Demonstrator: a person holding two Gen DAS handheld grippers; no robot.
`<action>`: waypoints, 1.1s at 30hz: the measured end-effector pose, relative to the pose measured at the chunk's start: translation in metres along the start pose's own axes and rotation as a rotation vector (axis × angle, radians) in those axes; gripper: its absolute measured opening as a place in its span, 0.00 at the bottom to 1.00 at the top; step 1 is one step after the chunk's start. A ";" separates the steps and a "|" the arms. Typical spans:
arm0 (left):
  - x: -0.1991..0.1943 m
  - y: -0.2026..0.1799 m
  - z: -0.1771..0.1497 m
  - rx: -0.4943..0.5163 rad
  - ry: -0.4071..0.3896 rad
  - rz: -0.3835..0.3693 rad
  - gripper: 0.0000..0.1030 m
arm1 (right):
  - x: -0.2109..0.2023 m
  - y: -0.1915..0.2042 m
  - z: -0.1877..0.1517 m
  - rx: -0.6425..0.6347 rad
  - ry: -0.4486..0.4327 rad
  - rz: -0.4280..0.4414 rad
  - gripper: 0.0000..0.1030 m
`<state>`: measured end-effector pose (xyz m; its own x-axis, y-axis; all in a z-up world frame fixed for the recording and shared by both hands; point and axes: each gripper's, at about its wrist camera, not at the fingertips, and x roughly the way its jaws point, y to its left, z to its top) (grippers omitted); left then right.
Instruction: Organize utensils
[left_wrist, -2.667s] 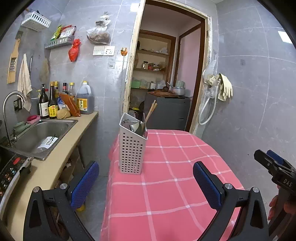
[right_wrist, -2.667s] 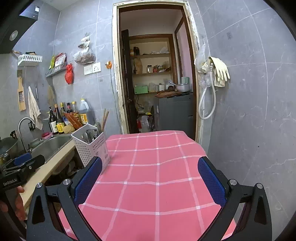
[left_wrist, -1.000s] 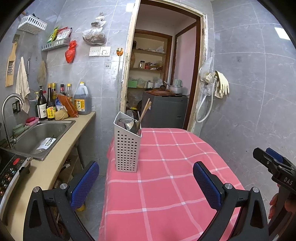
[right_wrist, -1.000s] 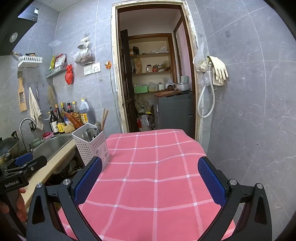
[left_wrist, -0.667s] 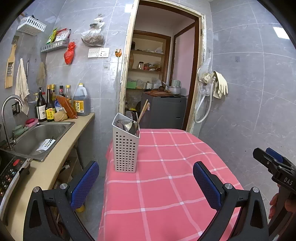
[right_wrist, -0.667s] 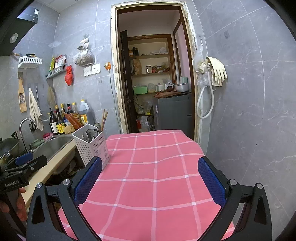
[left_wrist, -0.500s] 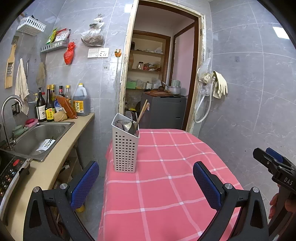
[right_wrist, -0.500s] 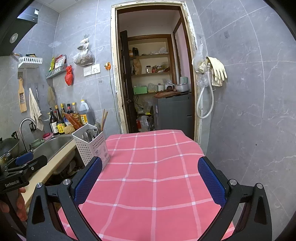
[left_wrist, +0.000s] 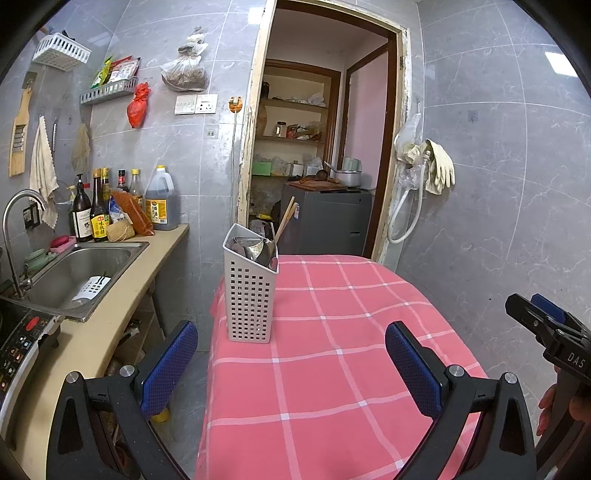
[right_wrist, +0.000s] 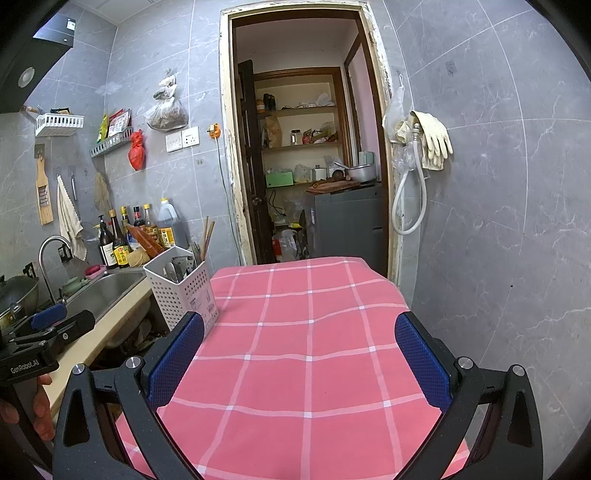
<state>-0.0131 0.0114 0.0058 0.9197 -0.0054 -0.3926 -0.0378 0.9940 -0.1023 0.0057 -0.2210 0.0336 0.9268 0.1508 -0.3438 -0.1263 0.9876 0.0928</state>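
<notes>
on the pink checked tablecloth (left_wrist: 332, 369) stands a utensil basket (left_wrist: 249, 295); both grippers' jaws gape, holding nothing

Brightness: my two views are evenly lit, soft indoor light, nothing dim.
Source: a bright rectangular reflection (left_wrist: 560, 63) sits high on the glossy grey wall tiles in my left view; the lamp itself is out of frame.
Shadows: faint and soft; only a weak one beside the white utensil basket (left_wrist: 249, 292) on the pink checked cloth (left_wrist: 332, 350).
Glare: mild sheen on the tiles and the steel sink (left_wrist: 79, 275).
Distortion: strong fisheye; the door frame (right_wrist: 226, 147) bows, black corners vignette both views.
Focus: sharp throughout, no motion blur.
</notes>
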 end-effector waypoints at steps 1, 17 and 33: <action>0.000 0.000 0.000 0.001 0.000 0.001 0.99 | 0.000 0.000 0.000 0.000 0.001 -0.001 0.99; 0.003 0.004 -0.001 -0.002 0.006 -0.003 0.99 | -0.002 0.000 -0.001 0.002 0.002 -0.003 0.99; 0.011 0.012 -0.003 -0.009 0.028 -0.021 0.99 | 0.003 0.005 -0.008 0.004 0.031 -0.005 0.99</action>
<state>-0.0052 0.0232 -0.0027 0.9090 -0.0290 -0.4157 -0.0227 0.9927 -0.1188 0.0051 -0.2150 0.0260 0.9160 0.1468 -0.3732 -0.1197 0.9883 0.0950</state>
